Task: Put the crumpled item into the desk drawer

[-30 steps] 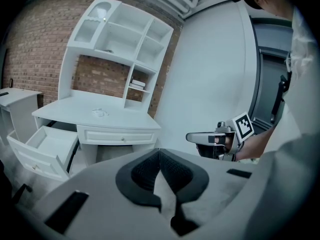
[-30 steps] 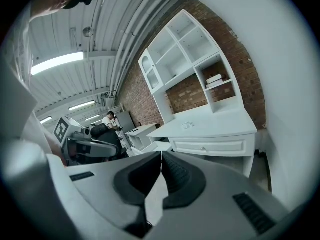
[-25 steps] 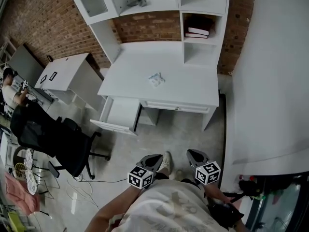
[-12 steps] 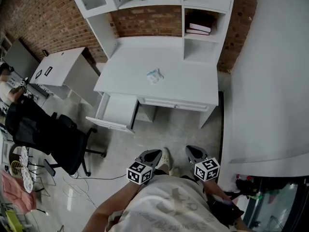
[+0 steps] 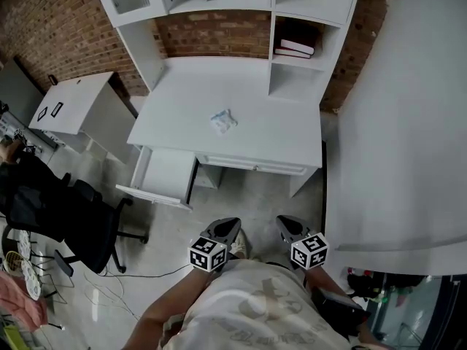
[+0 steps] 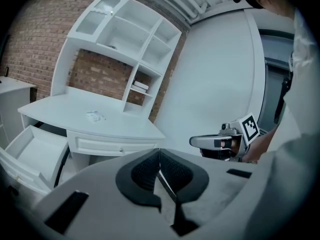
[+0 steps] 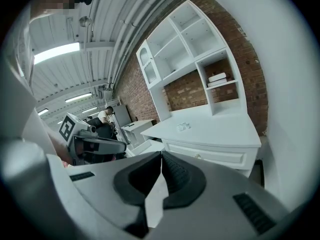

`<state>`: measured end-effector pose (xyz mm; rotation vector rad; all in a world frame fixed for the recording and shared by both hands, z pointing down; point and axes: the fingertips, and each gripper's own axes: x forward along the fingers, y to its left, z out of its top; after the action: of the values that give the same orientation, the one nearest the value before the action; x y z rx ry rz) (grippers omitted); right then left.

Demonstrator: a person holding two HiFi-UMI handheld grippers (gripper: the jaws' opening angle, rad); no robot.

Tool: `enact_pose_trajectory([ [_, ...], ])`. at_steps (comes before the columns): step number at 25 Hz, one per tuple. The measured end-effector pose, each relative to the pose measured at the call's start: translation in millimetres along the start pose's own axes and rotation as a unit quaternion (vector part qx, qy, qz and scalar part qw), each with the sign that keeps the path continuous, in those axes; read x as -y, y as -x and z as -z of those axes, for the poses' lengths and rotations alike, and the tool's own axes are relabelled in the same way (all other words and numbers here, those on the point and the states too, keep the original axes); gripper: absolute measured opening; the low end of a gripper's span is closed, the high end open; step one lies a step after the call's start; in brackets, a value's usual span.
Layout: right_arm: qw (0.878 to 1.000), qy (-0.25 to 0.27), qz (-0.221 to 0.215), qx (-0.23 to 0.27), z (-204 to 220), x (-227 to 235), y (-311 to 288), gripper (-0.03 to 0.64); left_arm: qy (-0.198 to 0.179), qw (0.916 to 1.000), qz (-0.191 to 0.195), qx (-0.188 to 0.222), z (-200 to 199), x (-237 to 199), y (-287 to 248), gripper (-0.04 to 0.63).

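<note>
A small crumpled white item (image 5: 223, 120) lies on the white desk (image 5: 277, 133), near its middle. The desk's left drawer (image 5: 162, 175) stands pulled out and looks empty. Both grippers are held low over the floor, well short of the desk. My left gripper (image 5: 227, 225) is shut with nothing in it, and so is my right gripper (image 5: 285, 223). In the left gripper view the jaws (image 6: 160, 155) meet, with the crumpled item (image 6: 95, 115) and the open drawer (image 6: 31, 146) far ahead. In the right gripper view the closed jaws (image 7: 161, 157) point toward the crumpled item (image 7: 183, 126).
A black office chair (image 5: 62, 217) stands left of the drawer, with cables on the floor beside it. A second white desk (image 5: 73, 108) is further left. The hutch above the desk holds books (image 5: 295, 47). A white wall (image 5: 398, 122) runs along the right.
Both grippers have moved forward toward the desk, still shut. The desk and drawer sit lower and further left in the head view.
</note>
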<state>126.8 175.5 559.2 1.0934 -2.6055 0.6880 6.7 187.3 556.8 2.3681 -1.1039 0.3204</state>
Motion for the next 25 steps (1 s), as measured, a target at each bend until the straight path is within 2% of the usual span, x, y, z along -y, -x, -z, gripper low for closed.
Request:
enact_pose_trajectory([
  [11, 1.0, -0.005, 0.008, -0.009, -25.6, 25.3, -39.6, 0.023, -0.001, 0.9999, 0.016, -0.004, -33.0, -35.7, -34.8, 0.021],
  [25, 0.998, -0.017, 0.053, 0.003, -60.9, 53.9, -91.2, 0.023, -0.027, 0.998, 0.057, -0.004, -78.7, -88.7, -76.6, 0.021],
])
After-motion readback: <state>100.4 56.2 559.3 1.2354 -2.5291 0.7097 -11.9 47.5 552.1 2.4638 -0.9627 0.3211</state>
